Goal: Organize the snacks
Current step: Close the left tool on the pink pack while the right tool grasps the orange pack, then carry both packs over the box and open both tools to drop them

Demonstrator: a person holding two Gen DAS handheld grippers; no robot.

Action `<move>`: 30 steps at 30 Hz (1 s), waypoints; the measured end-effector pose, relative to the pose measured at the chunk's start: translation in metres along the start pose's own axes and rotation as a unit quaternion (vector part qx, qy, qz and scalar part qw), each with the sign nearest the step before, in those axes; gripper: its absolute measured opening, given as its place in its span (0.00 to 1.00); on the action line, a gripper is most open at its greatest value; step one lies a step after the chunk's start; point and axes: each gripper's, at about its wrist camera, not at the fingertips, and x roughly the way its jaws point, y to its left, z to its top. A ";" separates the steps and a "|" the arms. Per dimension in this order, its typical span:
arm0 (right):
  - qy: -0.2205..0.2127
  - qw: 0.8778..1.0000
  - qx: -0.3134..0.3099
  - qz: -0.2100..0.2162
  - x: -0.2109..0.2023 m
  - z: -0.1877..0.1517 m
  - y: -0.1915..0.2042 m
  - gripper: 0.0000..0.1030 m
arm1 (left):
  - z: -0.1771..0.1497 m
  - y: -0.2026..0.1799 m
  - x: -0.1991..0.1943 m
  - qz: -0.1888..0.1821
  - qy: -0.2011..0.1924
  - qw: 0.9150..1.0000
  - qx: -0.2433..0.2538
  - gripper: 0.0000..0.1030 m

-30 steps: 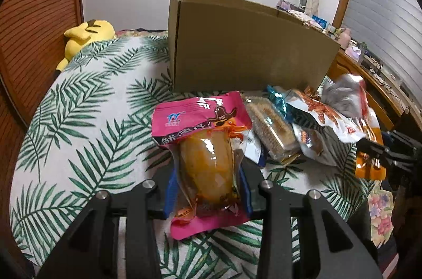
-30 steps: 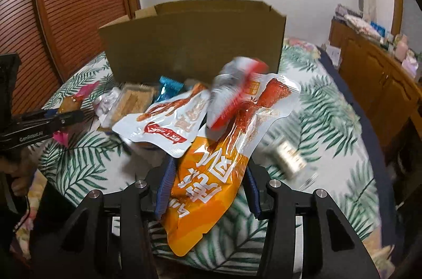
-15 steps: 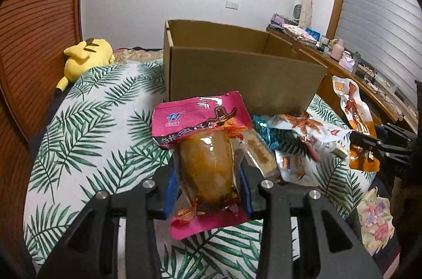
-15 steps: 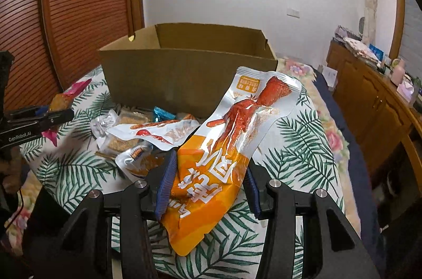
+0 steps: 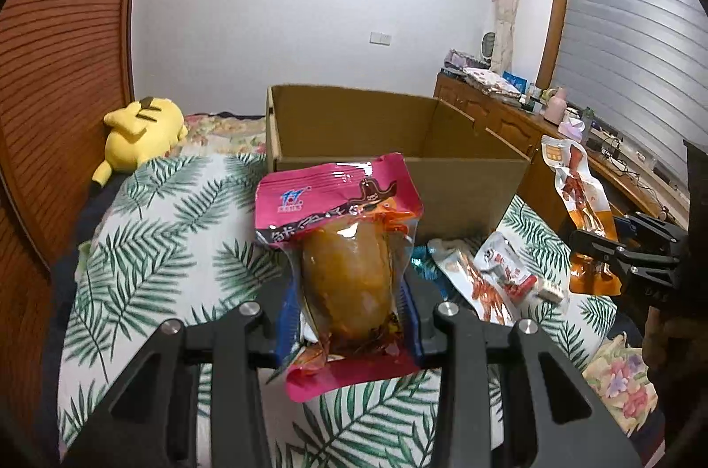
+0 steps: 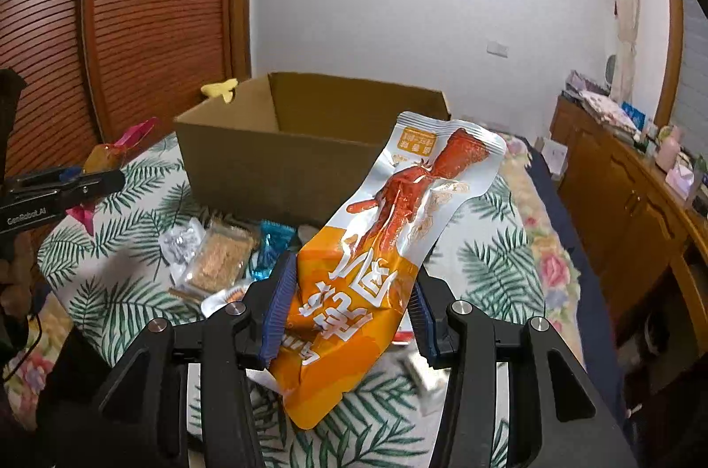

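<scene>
Each hand had a snack packet up off the bed. The left gripper [image 5: 349,313] had its jaws pinched on a pink packet [image 5: 340,246] with a brown, glossy lump of food inside; the pads pressed the packet's lower half from both sides, so the printed top stood free and upright above them. The right gripper [image 6: 349,313] was clamped the same way on the orange end of a long orange and silver packet [image 6: 389,246], whose silver top leaned away toward the cardboard box [image 6: 265,158]. Gripped low like that, both packets looked ready to be carried over the box's near wall and let go top first, I judged.

The box stood open just beyond both packets, flaps folded away. From where the cameras looked, only its inner walls showed; its floor was hidden, so I could not tell whether anything lay in it.

Between the grippers and the box a small heap of loose snacks [image 6: 221,255] lay on the leaf-print bedspread [image 5: 146,237]: a clear packet of brown cake, a blue wrapper, a crinkled silver one, and a white packet with red print [image 5: 478,282]. A yellow plush toy [image 5: 141,133] lay near the wooden wall.
</scene>
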 end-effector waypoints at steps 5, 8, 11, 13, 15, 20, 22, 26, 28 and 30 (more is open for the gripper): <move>-0.012 1.000 -0.012 0.009 0.005 0.019 0.001 0.47 | 0.020 -0.005 0.003 0.000 -0.014 1.000 0.009 0.36; -0.018 1.000 -0.018 0.013 0.012 0.030 0.000 0.47 | 0.037 -0.008 0.007 0.000 -0.022 1.000 0.017 0.36; -0.023 0.999 -0.017 0.021 0.020 0.042 -0.003 0.47 | 0.053 -0.011 0.015 0.001 -0.028 0.999 0.025 0.36; -0.027 0.999 -0.018 0.024 0.025 0.049 -0.003 0.47 | 0.062 -0.011 0.021 0.002 -0.031 0.999 0.029 0.36; -0.031 0.999 -0.021 0.028 0.033 0.060 -0.003 0.47 | 0.072 -0.010 0.028 0.000 -0.032 0.999 0.029 0.36; -0.035 0.998 -0.017 0.044 0.053 0.082 -0.006 0.47 | 0.094 -0.007 0.049 -0.004 -0.026 0.999 0.027 0.36; -0.037 0.998 -0.017 0.050 0.059 0.090 -0.007 0.47 | 0.103 -0.005 0.058 -0.003 -0.024 0.999 0.028 0.36; -0.041 0.998 -0.021 0.050 0.072 0.107 -0.007 0.47 | 0.117 -0.004 0.072 -0.003 -0.019 0.999 0.030 0.36; -0.042 0.998 -0.023 0.051 0.077 0.113 -0.007 0.48 | 0.122 -0.005 0.079 -0.001 -0.018 0.999 0.035 0.36; -0.040 0.998 -0.023 0.052 0.086 0.117 -0.005 0.48 | 0.125 -0.005 0.086 -0.001 -0.015 0.999 0.036 0.36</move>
